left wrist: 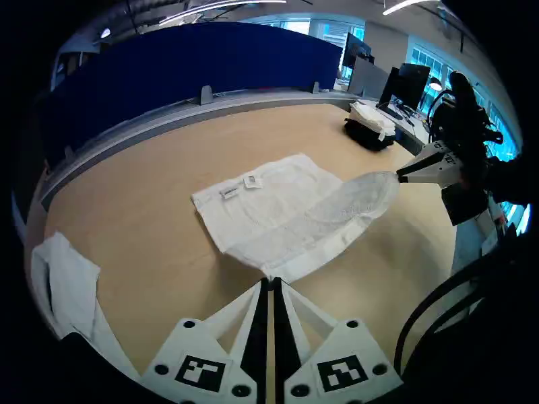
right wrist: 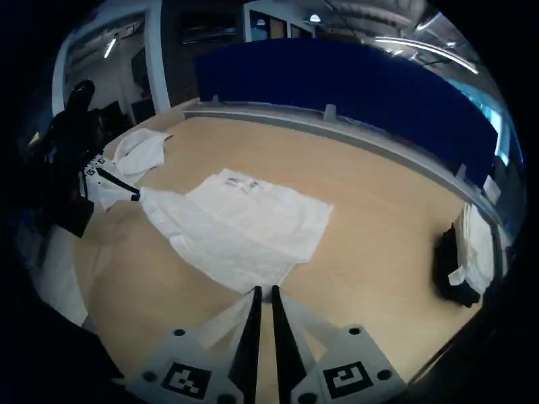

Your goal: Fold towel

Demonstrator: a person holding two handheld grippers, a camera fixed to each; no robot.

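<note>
Left gripper (left wrist: pixel 269 286): fingers drawn narrow, only a slit between them, pinching one corner of the thin white cloth towel (left wrist: pixel 283 209) at their tips.
Right gripper (right wrist: pixel 263 293): fingers likewise narrow, clamped on another corner of the towel; in the left gripper view it sits ahead and to the right, with that corner lifted off the surface.
Towel: spread ahead of both grippers on the light wooden table (left wrist: pixel 135 222), far half lying flat, near edge raised between the two held corners.
Tags: two small labels on the towel's far part, ahead of the left gripper.
Second white cloth (left wrist: pixel 64 283): crumpled at the table edge, left of the left gripper, well apart from the towel.
Black bag with folded white cloths (right wrist: pixel 458 262): right of the right gripper, near the table edge.
Dark blue partition (left wrist: pixel 202 60): far ahead, behind the table.
</note>
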